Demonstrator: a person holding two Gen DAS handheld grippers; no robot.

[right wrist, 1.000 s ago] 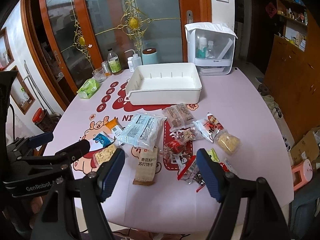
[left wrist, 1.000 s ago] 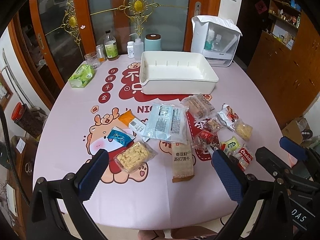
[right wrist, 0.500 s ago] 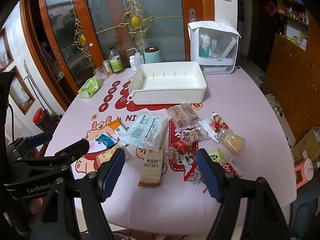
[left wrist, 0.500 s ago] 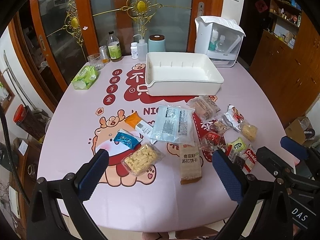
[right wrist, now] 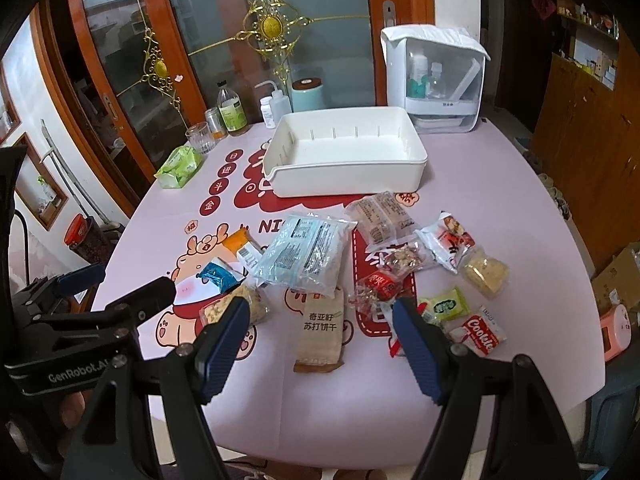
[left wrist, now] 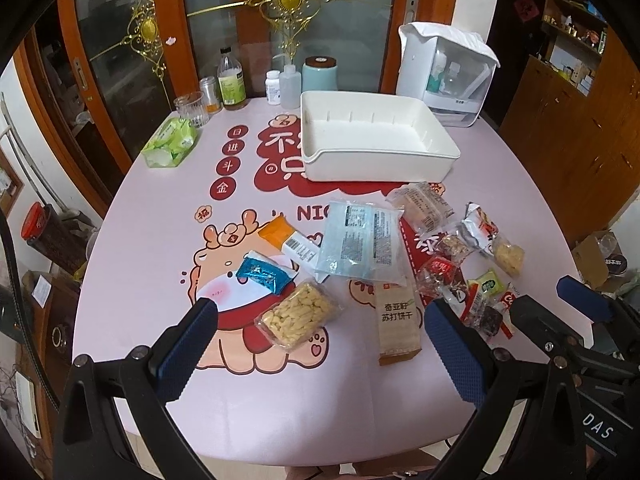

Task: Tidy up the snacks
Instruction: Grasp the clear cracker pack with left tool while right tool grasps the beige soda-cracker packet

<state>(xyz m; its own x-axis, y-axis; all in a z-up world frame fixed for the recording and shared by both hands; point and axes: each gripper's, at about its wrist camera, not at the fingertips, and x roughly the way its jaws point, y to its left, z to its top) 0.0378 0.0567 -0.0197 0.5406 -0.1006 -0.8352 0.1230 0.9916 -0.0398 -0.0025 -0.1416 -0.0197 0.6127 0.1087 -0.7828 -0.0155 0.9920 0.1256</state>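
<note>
Left gripper (left wrist: 320, 344) and right gripper (right wrist: 322, 344) hover spread wide, empty. Snack packets (right wrist: 316, 252) lie scattered just ahead on the surface (right wrist: 320, 412); white bin (left wrist: 376, 148) beyond. Select one edge packet; grip its sealed end.

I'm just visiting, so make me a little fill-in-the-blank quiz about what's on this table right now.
1. The white bin holds ____ snacks so far.
2. The brown cracker pack lies partly under the pale ____ packet.
3. Both the left gripper and right gripper have their jaws ____.

Missing words: no; blue; open
</note>
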